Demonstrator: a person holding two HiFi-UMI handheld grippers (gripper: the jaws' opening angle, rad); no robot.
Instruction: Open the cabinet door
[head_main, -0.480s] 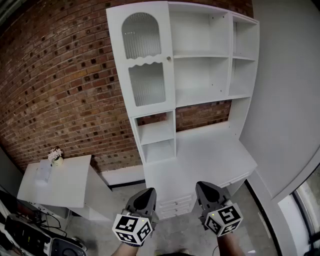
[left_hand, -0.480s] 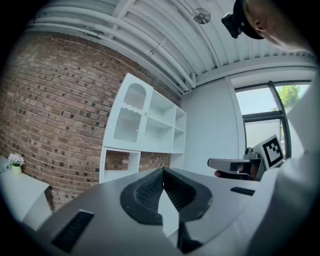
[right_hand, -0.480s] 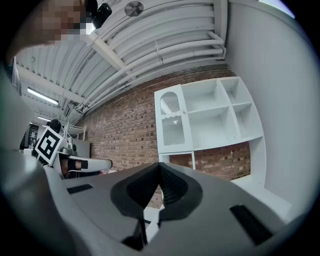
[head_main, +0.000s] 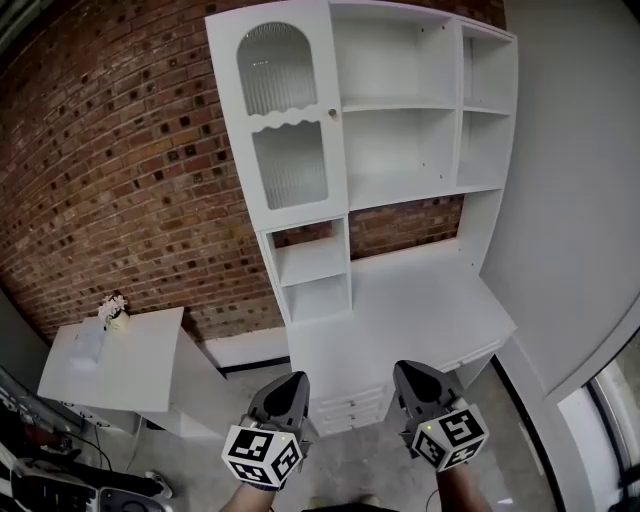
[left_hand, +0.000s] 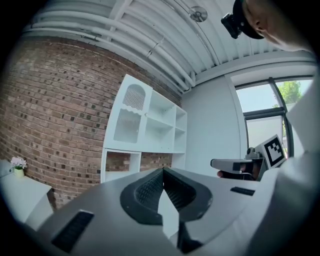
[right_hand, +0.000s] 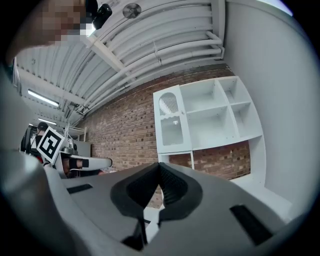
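A tall white cabinet (head_main: 400, 150) stands against the brick wall. Its one door (head_main: 283, 120), at the upper left, has two ribbed glass panes and a small round knob (head_main: 333, 113) on its right edge, and it is closed. The same door (left_hand: 129, 117) shows in the left gripper view, and the door (right_hand: 171, 122) in the right gripper view. My left gripper (head_main: 292, 384) and right gripper (head_main: 408, 373) are held side by side low in the head view, well short of the cabinet. Both are shut with nothing between their jaws, tips touching (left_hand: 162, 172) (right_hand: 159, 166).
A white desk surface (head_main: 420, 305) juts out under the shelves, with drawers (head_main: 350, 410) below. A low white side table (head_main: 130, 365) with a small flower pot (head_main: 113, 312) stands at the left. A grey wall (head_main: 580, 200) closes the right side. Cables and gear (head_main: 60, 480) lie at the lower left.
The view has shifted a little, so the cabinet sits slightly higher and to the left. Both grippers keep their places and stay shut.
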